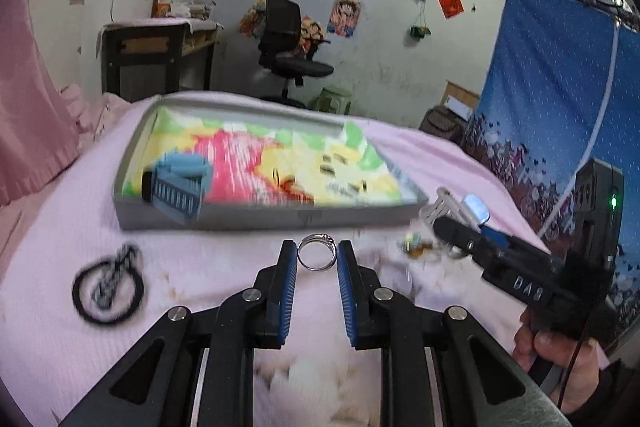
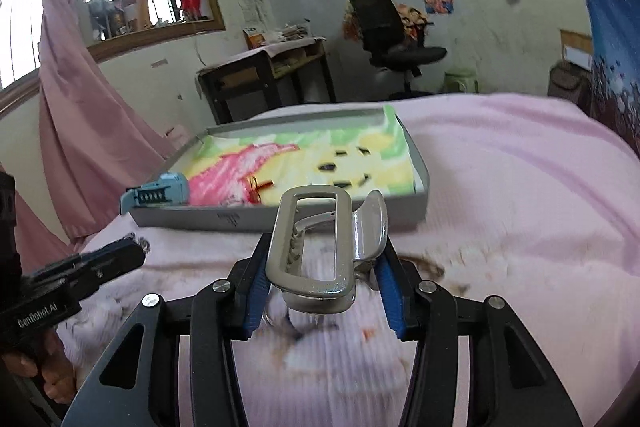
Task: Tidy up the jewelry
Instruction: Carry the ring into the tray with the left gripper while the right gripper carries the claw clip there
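Note:
My left gripper (image 1: pixel 317 255) is shut on a silver ring (image 1: pixel 317 255), held just above the pink bedspread in front of the grey tray (image 1: pixel 256 219). My right gripper (image 2: pixel 320 259) is shut on a silver-grey hair claw clip (image 2: pixel 316 247), also in front of the tray (image 2: pixel 280 219); it shows at the right of the left wrist view (image 1: pixel 452 211). A blue hair clip (image 1: pixel 180 187) lies in the tray's near-left corner, on a colourful cartoon cloth; it also shows in the right wrist view (image 2: pixel 160 193). A small red piece (image 2: pixel 258 187) lies in the tray.
A black hair tie (image 1: pixel 108 287) lies on the bedspread at left. A small gold-and-green trinket (image 1: pixel 416 247) lies near the tray's right corner. Pink curtain at left, blue cloth (image 1: pixel 552 87) at right. A desk (image 2: pixel 264 75) and office chair (image 2: pixel 396 43) stand behind the bed.

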{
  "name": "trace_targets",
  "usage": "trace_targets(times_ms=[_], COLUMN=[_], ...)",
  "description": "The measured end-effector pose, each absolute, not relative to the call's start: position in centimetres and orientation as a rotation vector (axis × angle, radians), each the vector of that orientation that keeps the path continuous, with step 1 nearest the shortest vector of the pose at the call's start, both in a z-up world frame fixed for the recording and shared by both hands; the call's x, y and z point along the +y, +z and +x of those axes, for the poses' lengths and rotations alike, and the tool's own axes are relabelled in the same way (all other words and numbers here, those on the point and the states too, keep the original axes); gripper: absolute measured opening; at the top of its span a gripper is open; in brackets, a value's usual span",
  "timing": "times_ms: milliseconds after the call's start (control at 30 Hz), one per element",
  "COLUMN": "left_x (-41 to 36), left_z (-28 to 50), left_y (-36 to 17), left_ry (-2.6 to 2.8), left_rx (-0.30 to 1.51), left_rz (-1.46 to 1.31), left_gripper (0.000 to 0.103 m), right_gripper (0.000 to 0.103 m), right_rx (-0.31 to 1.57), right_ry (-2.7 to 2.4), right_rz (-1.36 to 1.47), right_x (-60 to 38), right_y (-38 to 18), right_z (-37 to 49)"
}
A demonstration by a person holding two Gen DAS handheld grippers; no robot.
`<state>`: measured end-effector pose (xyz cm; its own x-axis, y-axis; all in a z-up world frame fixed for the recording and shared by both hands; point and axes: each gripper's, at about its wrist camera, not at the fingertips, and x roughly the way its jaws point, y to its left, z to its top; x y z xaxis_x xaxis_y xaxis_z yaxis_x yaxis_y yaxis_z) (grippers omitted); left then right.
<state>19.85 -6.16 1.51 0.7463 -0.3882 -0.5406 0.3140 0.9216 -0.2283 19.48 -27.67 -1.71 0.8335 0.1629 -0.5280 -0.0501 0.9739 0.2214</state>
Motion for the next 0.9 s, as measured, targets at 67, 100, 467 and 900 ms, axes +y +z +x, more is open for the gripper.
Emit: trace_targets(times_ms=[67, 100, 467, 900], left_x=[-6.6, -6.8, -7.5, -7.1], left_z=[20.9, 21.5, 28.6, 30.9], left_y=[2.3, 2.6, 0.7, -1.4], left_ry=[-0.359, -0.346, -0.251, -0.225], left_rx=[0.601, 0.599, 0.701, 0.813], left_rz=[-0.125, -0.122, -0.12, -0.112], left_gripper=[0.02, 0.02, 0.02, 0.02], right_gripper=[0.044, 0.044, 0.044, 0.044], right_rx=[0.569, 0.571, 0.7, 0.838], right_ry=[0.129, 0.137, 0.15, 0.158], right_rz=[0.2, 0.198, 0.173, 0.125], right_x=[-27.6, -27.7, -27.6, -25.2], right_y=[-1.0, -0.6, -2.4, -5.0], right_z=[20.6, 21.2, 31.7, 32.9])
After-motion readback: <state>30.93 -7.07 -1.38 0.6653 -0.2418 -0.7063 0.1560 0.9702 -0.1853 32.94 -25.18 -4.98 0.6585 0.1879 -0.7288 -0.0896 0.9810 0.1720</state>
